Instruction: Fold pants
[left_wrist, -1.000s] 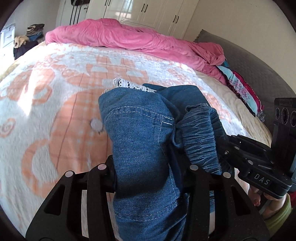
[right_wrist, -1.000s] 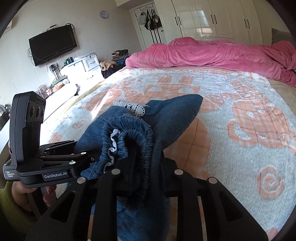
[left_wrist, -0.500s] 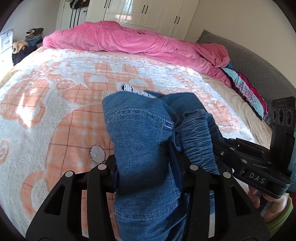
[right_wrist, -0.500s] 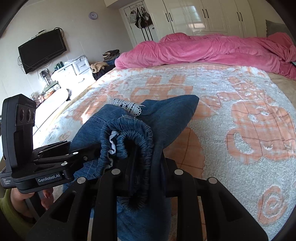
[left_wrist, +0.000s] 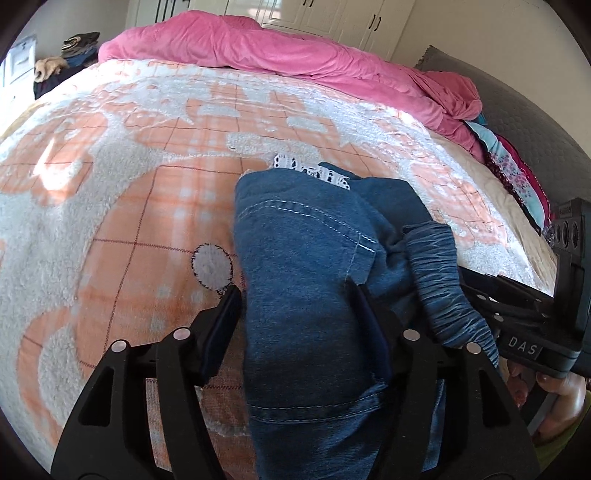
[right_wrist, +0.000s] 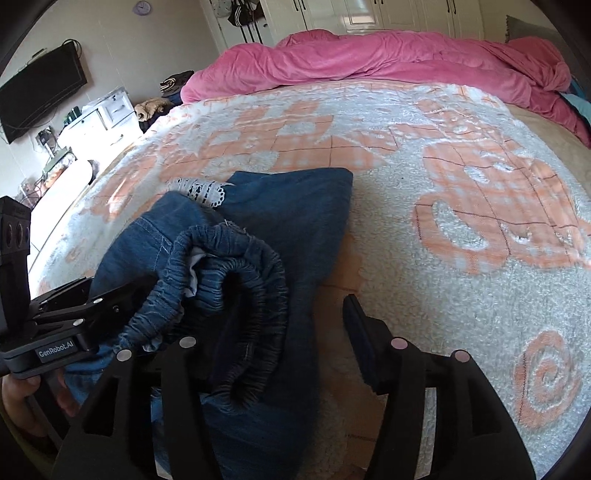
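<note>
pants (left_wrist: 306, 295) lower part cut off at frame bottom, legs hidden

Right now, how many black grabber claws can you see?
2. The left black two-finger gripper sits open around the blue denim pants. The right black gripper is open beside it, at the gathered waistband. None seems hidden.

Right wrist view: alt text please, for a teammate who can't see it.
Open right tongs straddle the bunched elastic waistband of blue denim pants lying on an orange-and-white blanket. The left tongs reach in from the left; a pink duvet lies behind.
</note>
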